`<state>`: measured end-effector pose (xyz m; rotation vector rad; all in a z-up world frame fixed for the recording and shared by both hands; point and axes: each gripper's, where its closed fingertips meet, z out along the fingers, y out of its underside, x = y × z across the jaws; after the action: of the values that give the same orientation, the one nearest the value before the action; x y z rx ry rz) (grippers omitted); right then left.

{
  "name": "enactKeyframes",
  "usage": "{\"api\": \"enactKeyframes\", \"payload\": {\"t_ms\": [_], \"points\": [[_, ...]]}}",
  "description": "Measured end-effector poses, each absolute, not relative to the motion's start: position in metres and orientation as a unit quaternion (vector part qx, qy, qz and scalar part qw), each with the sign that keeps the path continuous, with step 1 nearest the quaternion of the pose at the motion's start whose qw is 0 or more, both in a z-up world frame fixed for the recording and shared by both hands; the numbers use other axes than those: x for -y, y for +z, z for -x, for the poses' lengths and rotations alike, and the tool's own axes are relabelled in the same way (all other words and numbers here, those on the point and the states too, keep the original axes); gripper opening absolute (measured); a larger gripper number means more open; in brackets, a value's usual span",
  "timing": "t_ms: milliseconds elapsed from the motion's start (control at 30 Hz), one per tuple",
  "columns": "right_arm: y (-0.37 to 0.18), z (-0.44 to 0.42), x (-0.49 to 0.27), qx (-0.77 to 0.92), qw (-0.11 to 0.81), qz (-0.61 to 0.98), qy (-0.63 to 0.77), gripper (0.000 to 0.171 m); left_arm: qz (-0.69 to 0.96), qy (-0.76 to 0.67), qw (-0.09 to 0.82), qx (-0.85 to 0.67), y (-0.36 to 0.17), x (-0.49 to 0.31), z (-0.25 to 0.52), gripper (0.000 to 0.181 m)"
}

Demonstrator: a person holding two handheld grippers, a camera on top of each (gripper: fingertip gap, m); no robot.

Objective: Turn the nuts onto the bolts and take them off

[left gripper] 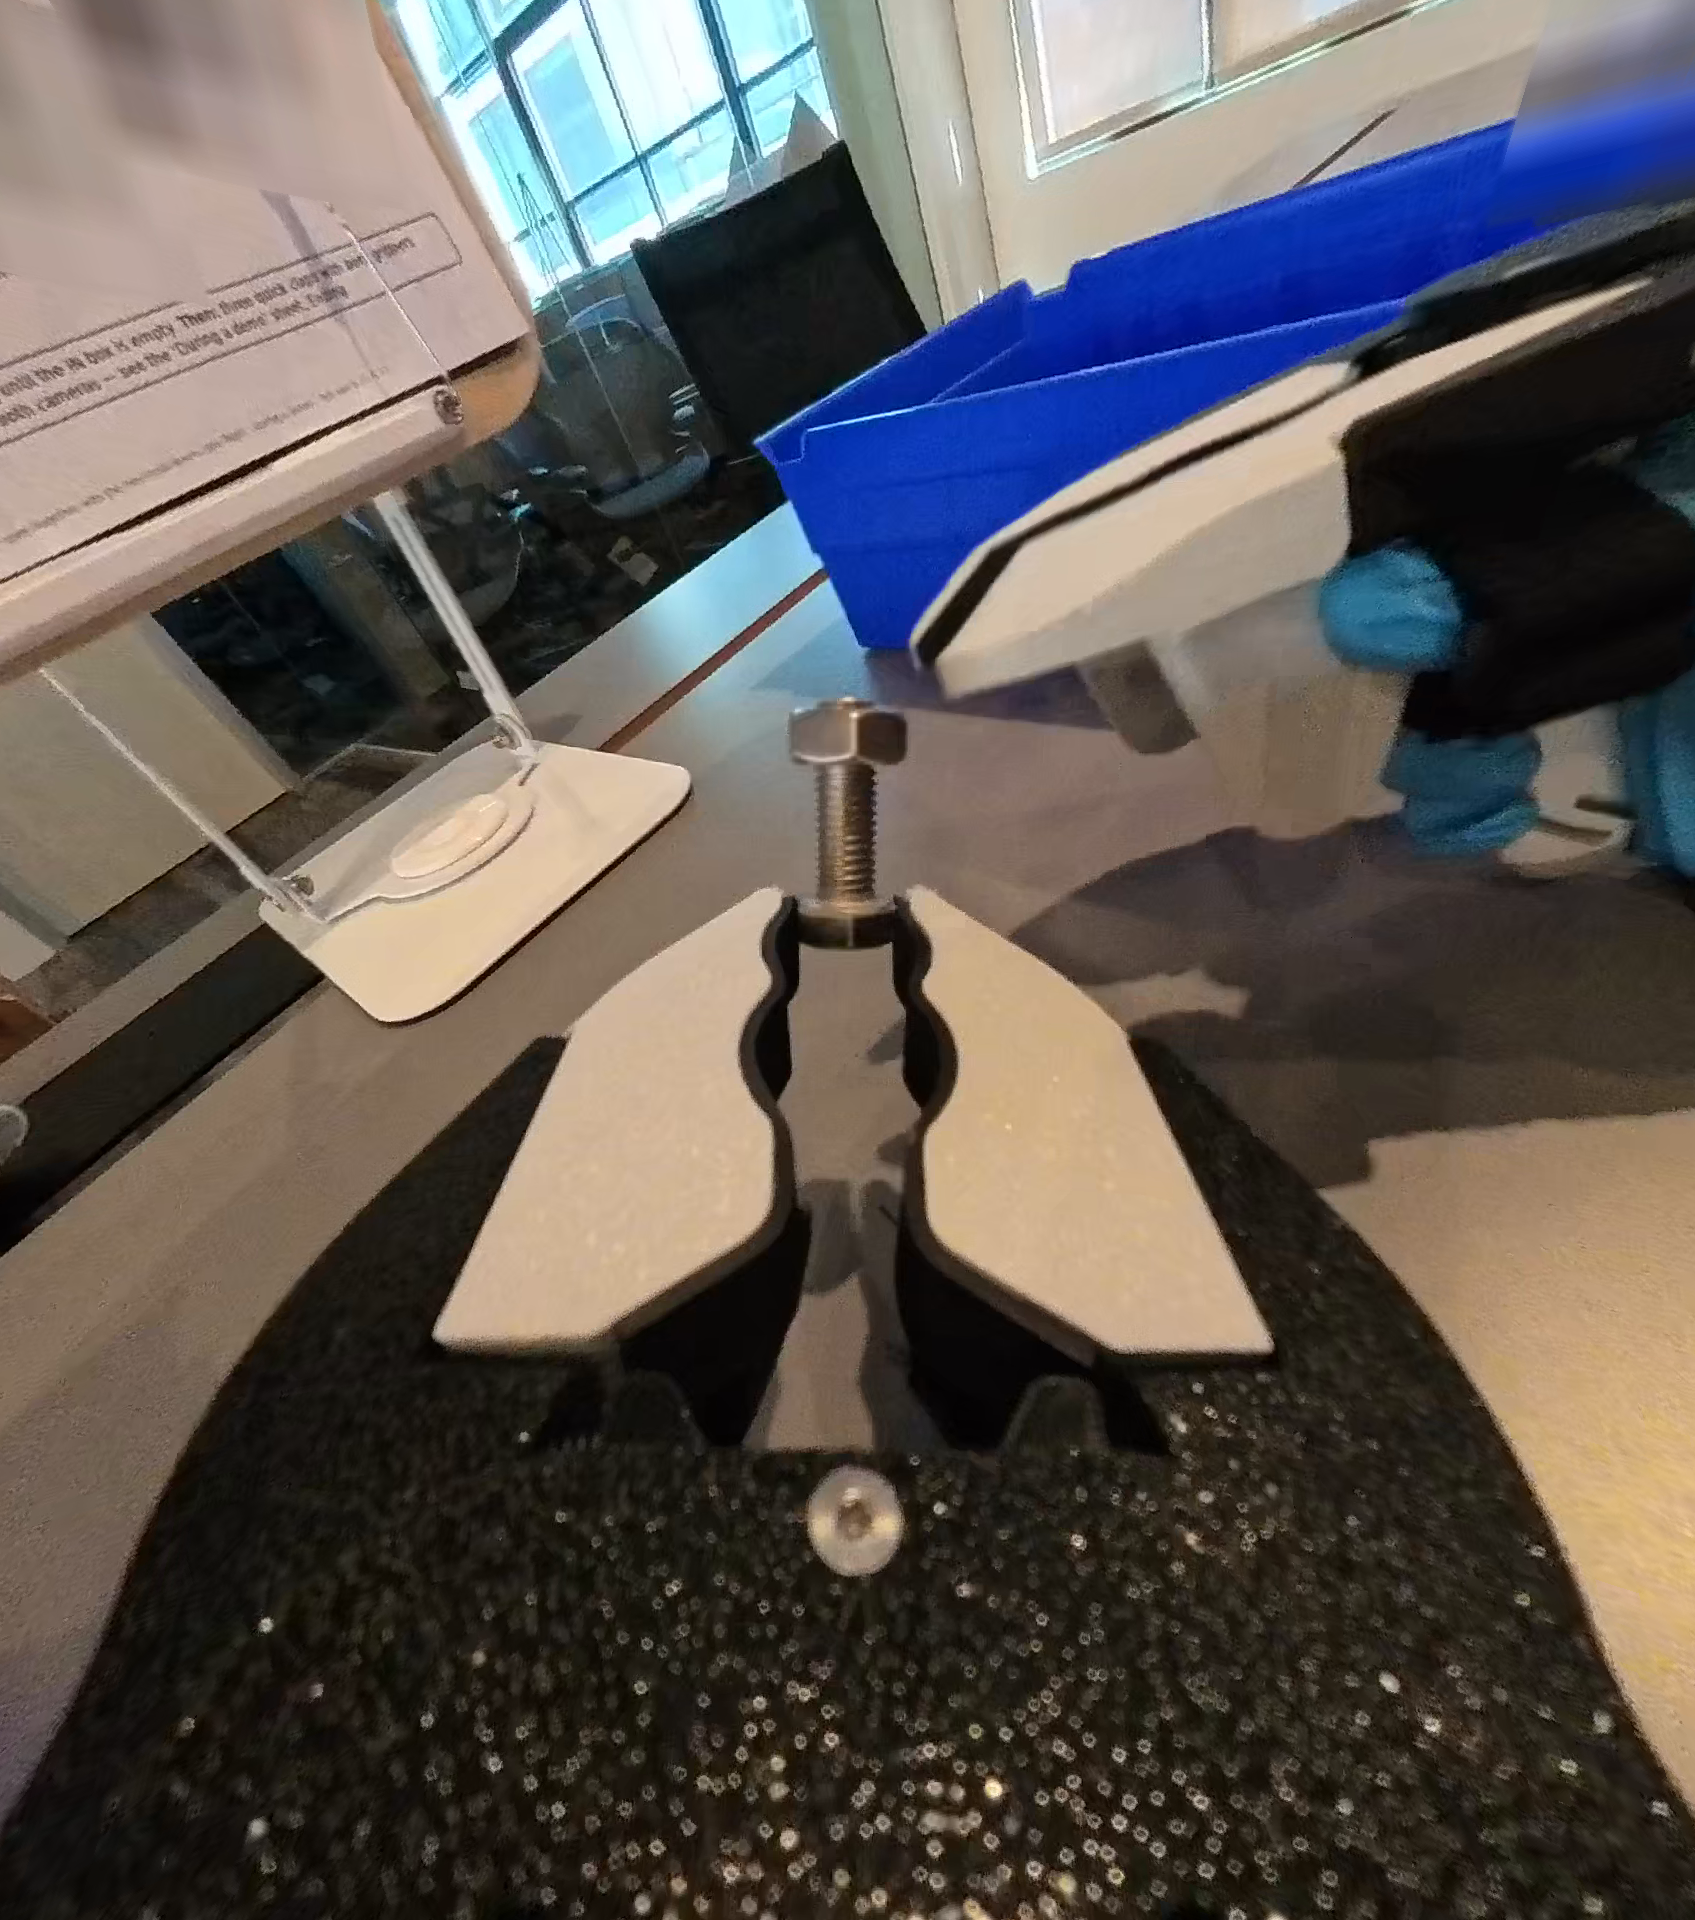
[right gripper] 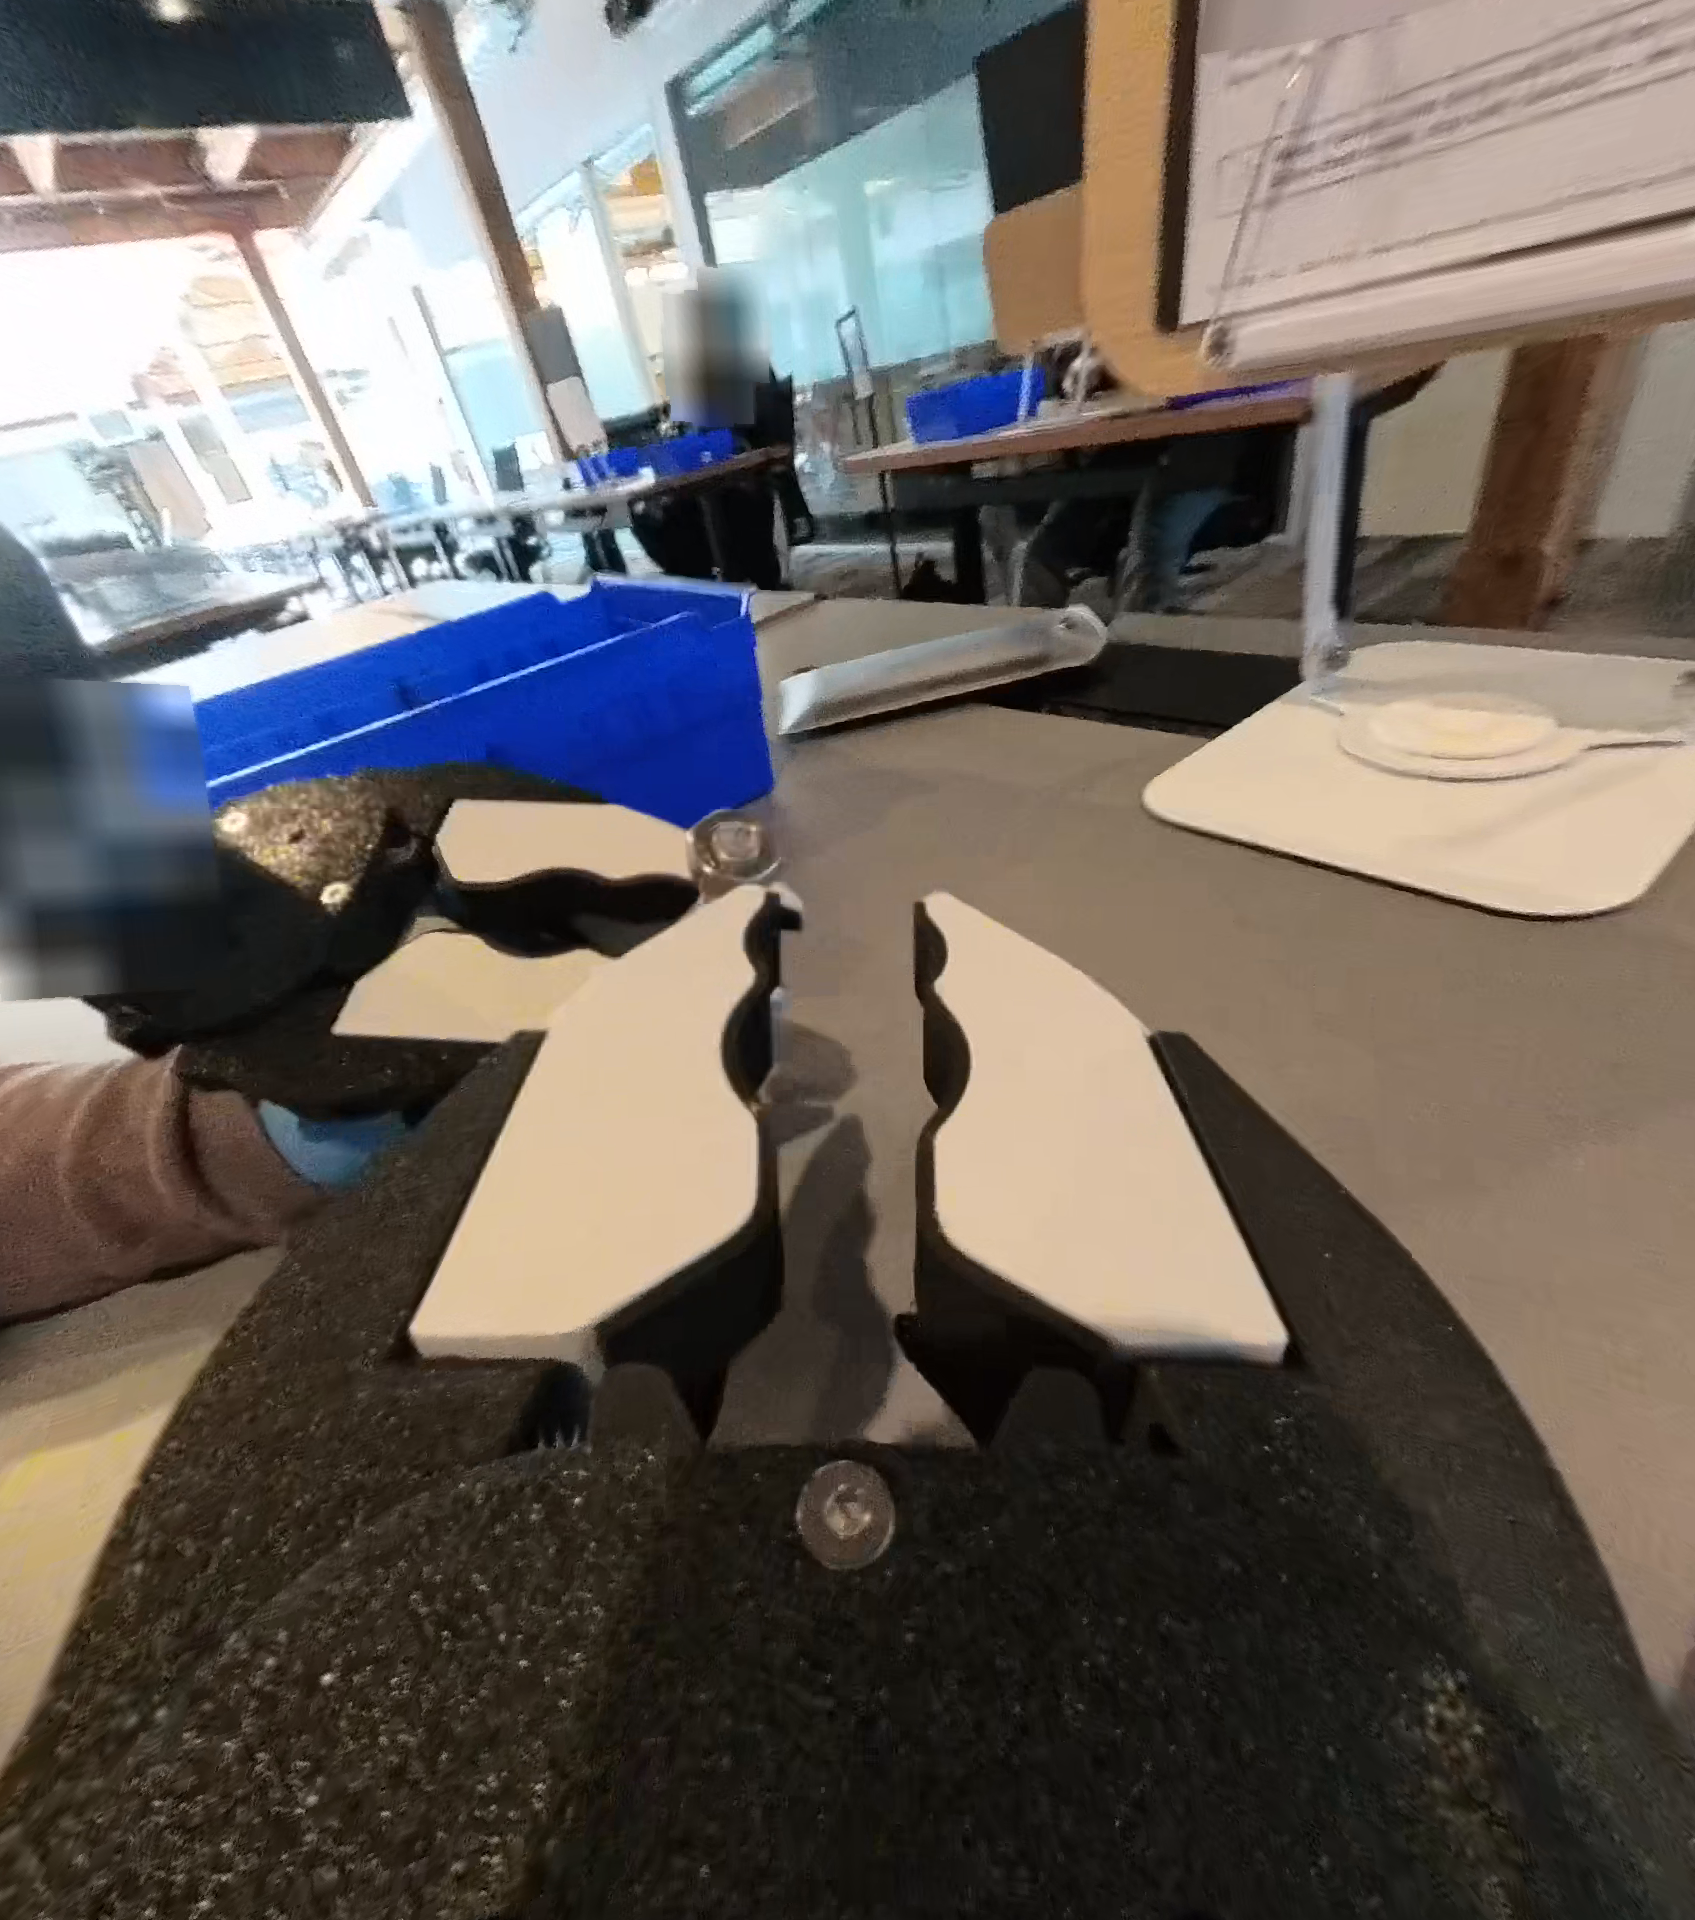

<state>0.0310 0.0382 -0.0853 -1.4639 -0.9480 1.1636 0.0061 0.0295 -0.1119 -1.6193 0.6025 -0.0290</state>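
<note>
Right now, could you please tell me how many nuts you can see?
1. The nut sits at the top of the upright bolt, whose head the left gripper clamps. More may lie hidden inside the blue bin.

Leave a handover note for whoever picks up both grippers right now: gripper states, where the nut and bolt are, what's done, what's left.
Left gripper: shut on the bolt at its head, holding it upright above the table.
Right gripper: open, empty, beside the bolt.
Nut: sits on the top end of the bolt.
Blue bin: behind on the table.
Done: nut is on the threads, only at the tip.
Left: whether to turn it down or lift it off cannot be told from here.
</note>
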Motion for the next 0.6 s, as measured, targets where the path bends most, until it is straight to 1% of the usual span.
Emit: {"api": "enactKeyframes", "payload": {"t_ms": [67, 167, 300, 333, 367, 500, 600], "points": [[-0.077, -0.035, -0.040, 0.380, 0.500, 0.593, 0.503, 0.029, 0.715, -0.016, 0.647, -0.265, -0.113, -0.031, -0.006, 0.017], [-0.078, -0.024, -0.029, 0.390, 0.467, 0.586, 0.535, 0.037, 0.712, -0.011, 0.646, -0.275, -0.114, -0.031, -0.010, 0.017], [-0.087, -0.024, -0.033, 0.396, 0.471, 0.604, 0.506, 0.035, 0.710, -0.008, 0.649, -0.272, -0.112, -0.029, -0.008, 0.017], [-0.088, -0.028, -0.037, 0.389, 0.478, 0.610, 0.499, 0.027, 0.710, -0.013, 0.652, -0.268, -0.111, -0.029, -0.007, 0.017], [-0.086, -0.033, -0.042, 0.379, 0.487, 0.610, 0.497, 0.026, 0.711, -0.018, 0.652, -0.264, -0.111, -0.029, -0.006, 0.017], [-0.075, -0.027, -0.033, 0.372, 0.455, 0.585, 0.558, 0.035, 0.711, -0.017, 0.648, -0.273, -0.113, -0.030, -0.010, 0.017], [-0.087, -0.021, -0.029, 0.396, 0.449, 0.599, 0.531, 0.035, 0.708, -0.010, 0.650, -0.277, -0.112, -0.029, -0.011, 0.017]]}}
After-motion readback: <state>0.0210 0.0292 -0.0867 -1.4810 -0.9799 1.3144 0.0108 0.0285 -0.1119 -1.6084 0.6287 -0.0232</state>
